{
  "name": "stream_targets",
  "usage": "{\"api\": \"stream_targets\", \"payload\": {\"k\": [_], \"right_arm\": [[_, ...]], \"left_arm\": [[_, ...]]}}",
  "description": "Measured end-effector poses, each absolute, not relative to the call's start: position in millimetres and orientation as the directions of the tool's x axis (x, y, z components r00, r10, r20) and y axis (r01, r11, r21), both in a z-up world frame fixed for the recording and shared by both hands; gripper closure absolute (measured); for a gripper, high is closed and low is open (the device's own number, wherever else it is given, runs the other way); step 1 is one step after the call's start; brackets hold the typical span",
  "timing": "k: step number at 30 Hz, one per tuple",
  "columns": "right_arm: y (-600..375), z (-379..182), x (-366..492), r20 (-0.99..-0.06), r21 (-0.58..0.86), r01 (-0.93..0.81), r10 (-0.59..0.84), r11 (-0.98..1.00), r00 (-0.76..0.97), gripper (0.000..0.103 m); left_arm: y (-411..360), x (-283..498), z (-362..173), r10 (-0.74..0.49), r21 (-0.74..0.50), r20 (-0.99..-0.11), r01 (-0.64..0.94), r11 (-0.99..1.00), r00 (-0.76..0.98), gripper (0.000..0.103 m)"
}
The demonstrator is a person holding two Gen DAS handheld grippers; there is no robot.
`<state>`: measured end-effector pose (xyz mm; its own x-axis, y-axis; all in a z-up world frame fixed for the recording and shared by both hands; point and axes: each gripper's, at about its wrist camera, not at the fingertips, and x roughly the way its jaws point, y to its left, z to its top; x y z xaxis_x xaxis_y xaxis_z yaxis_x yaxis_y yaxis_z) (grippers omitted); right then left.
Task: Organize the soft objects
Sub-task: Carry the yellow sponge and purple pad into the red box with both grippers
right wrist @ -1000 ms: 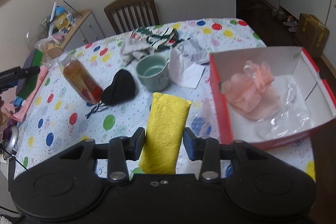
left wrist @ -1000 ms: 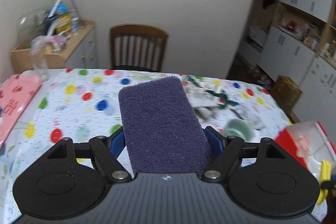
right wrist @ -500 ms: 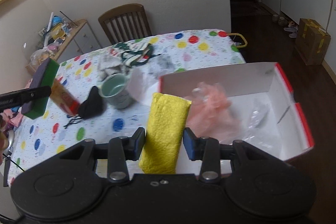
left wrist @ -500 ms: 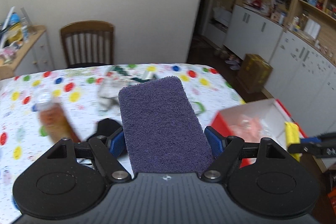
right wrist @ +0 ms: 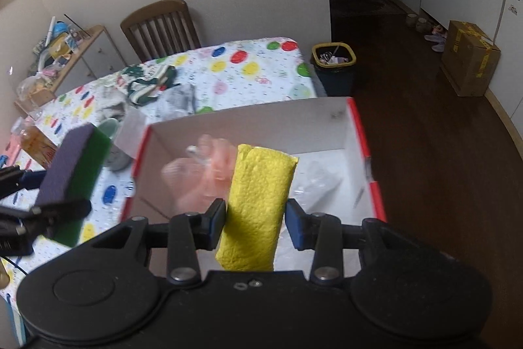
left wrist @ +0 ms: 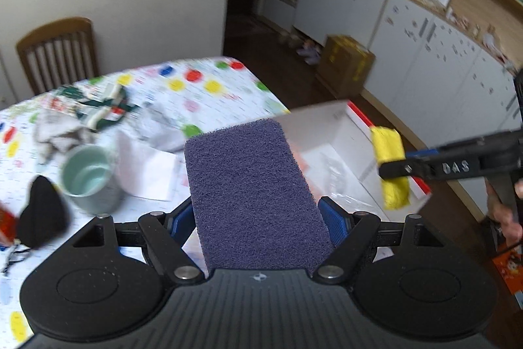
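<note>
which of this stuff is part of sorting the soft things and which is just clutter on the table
Part of the job:
purple and green scrub sponge, clamped in the left gripper
yellow sponge cloth, between the right gripper fingers over the box
red and white box
pink mesh puff, already in the box

Just lying about:
green mug
black face mask
white paper
wooden chair

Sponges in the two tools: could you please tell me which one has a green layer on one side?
The purple sponge in the left tool; its green backing shows beside the purple face. The right tool's sponge is all yellow.
</note>
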<state>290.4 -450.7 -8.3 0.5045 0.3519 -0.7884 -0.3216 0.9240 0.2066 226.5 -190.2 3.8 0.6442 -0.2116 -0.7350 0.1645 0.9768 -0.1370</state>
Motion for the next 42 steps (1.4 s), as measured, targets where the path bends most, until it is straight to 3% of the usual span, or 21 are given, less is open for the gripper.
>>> {"api": "stream_targets", "payload": {"k": [13, 28, 42], "right_arm": [[-466.8, -51.3, 327.9, -0.846, 0.132, -0.393, 0.31, 0.91, 0.433, 0.064], [-440.1, -85.2, 362.2, -0.899, 0.004, -0.504, 0.224, 0.864, 0.377, 0.064], [-442.3, -79.1, 367.2, -0.888, 0.018, -0.508, 0.246, 0.861, 0.387, 0.061]], "left_arm": [[-272.0, 276.3, -55.6, -0.265, -0.197, -0.828, 0.186, 0.963, 0.494, 0.024], [-290.3, 304.3, -103.6, -0.218, -0.154, -0.893, 0.189, 0.97, 0.394, 0.026], [-294.1, 311.1, -114.3, -0.204, -0.136, -0.915, 0.209, 0.968, 0.349, 0.025]]}}
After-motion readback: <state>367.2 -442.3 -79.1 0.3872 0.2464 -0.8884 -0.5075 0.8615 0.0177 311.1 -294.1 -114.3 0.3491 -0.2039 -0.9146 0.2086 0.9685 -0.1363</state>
